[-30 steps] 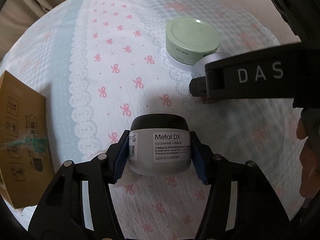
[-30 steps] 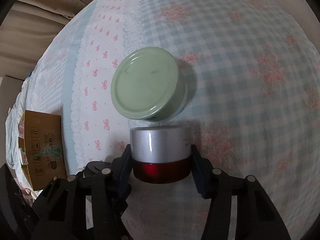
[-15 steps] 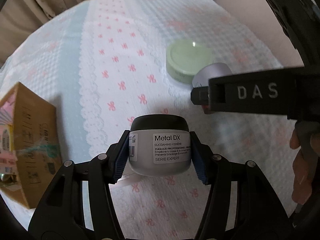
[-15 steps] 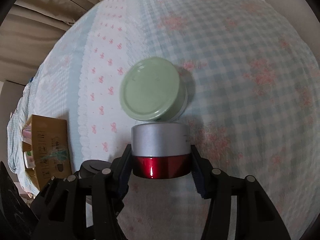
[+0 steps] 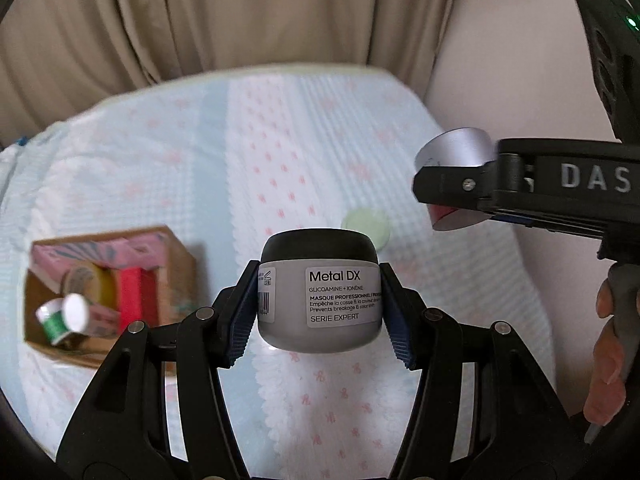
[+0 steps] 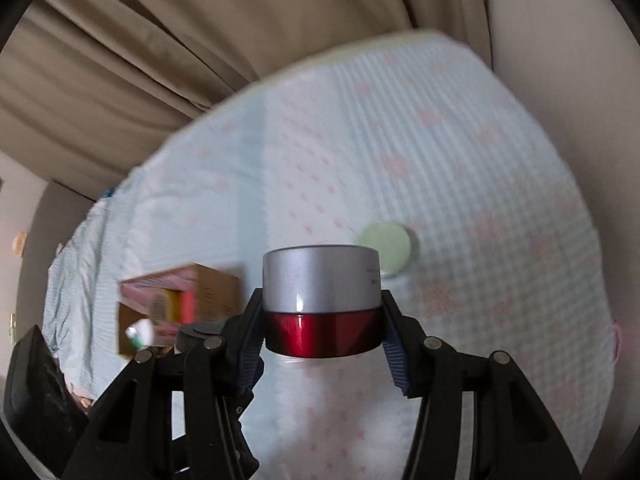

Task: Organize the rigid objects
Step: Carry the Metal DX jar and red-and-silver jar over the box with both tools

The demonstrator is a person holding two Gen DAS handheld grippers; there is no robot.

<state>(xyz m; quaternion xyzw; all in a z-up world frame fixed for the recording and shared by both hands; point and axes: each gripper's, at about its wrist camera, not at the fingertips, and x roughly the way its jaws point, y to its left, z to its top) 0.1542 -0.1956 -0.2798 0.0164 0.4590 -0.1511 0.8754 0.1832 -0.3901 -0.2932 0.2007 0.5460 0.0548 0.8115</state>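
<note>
The left claw (image 5: 318,314) is matte black plastic with blue ribbed pads (image 5: 243,326) and silver screws at its pivots. The right claw (image 6: 322,330) is built alike (white letters "DAS" run along its side, seen from the left wrist camera).

Both wrist cameras look steeply down along their fingers from well above the bedspread (image 5: 280,152). Shared: cardboard box (image 5: 180,264) (image 6: 216,288), green jar (image 5: 366,226) (image 6: 386,244), curtain (image 5: 240,12).

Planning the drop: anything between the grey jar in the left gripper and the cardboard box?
Nothing visible. The grey jar hangs above open bedspread; the cardboard box sits lower left, top open but already partly filled.
</note>
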